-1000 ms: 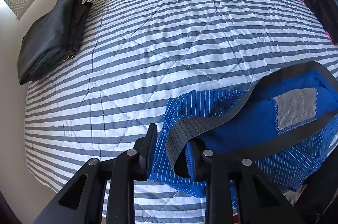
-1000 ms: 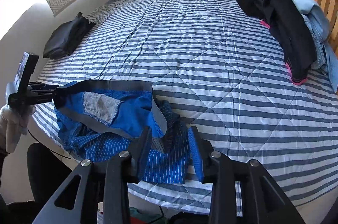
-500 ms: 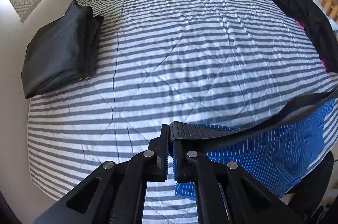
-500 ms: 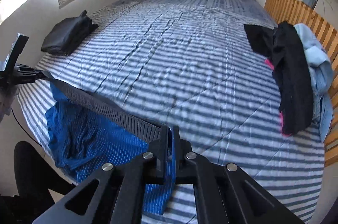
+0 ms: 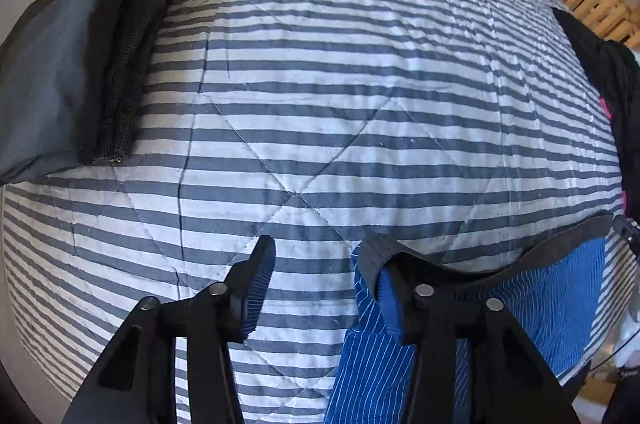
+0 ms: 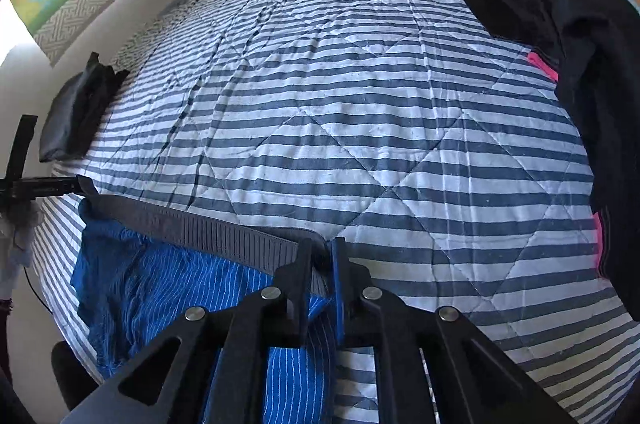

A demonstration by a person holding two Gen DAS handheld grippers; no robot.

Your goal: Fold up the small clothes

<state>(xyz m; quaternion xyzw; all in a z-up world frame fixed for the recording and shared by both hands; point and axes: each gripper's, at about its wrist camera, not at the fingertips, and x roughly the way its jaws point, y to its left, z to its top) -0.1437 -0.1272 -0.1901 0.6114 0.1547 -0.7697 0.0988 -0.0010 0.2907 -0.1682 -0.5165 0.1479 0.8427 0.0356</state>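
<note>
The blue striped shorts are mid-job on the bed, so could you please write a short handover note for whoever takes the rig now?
Left gripper: jaws have just been opening; the waistband end lies against one finger, unclamped.
Right gripper: jaws have eased slightly, still pinching the waistband's other end.
Blue striped shorts: spread at the near edge of the striped bedspread, waistband stretched out.
Done: one folded dark garment lies by the wall.
Left: fold the shorts; a dark clothes pile waits on the right.

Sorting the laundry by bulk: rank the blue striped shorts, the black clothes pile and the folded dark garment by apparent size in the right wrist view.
1. black clothes pile
2. blue striped shorts, nearer the camera, so its place against the pile is unsure
3. folded dark garment, farther off
</note>
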